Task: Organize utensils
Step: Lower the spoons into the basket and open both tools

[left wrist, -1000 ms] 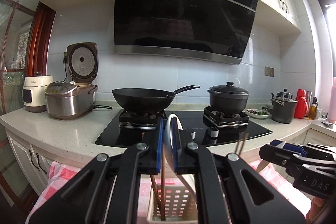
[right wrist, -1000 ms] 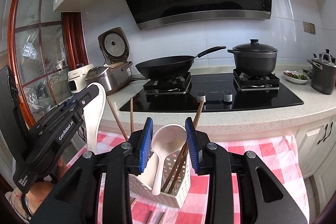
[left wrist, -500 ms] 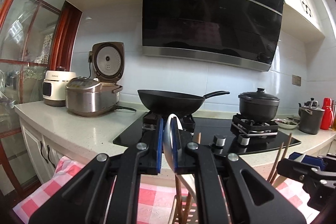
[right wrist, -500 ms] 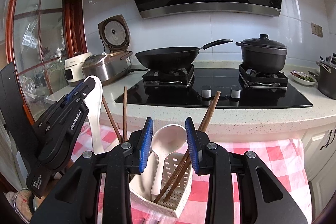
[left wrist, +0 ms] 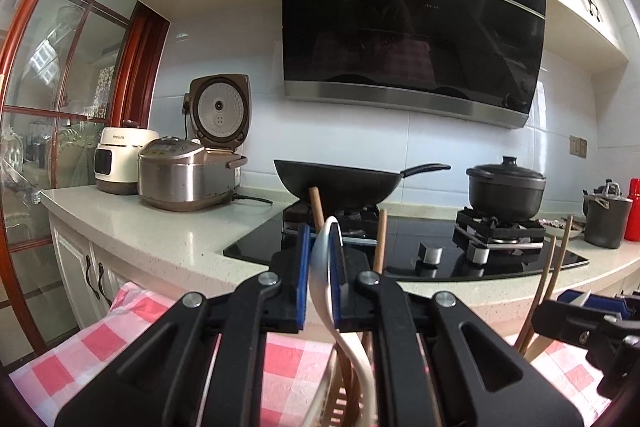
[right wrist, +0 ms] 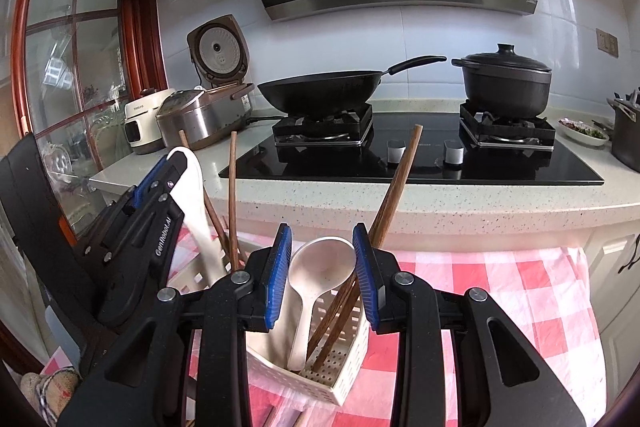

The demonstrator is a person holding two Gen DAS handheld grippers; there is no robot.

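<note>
My left gripper [left wrist: 320,275] is shut on a white spoon [left wrist: 326,267]; its handle runs down into the white perforated utensil basket [right wrist: 344,359]. In the right wrist view the left gripper [right wrist: 160,179] holds that spoon [right wrist: 198,211] tilted over the basket's left part, beside brown chopsticks [right wrist: 231,195]. My right gripper [right wrist: 322,273] is open, its jaws on either side of a second white spoon [right wrist: 316,275] standing in the basket with more chopsticks [right wrist: 394,187]. The right gripper shows at the left wrist view's right edge [left wrist: 580,307].
The basket stands on a pink checked cloth [right wrist: 500,291]. Behind is a counter [right wrist: 440,195] with a black hob, a wok [right wrist: 320,91], a black pot [right wrist: 506,83] and a rice cooker [right wrist: 200,111]. Cabinet doors stand right and left.
Both grippers have come lower and closer to the basket. The left gripper's spoon now reaches down among the chopsticks in the basket. The right gripper stays open.
</note>
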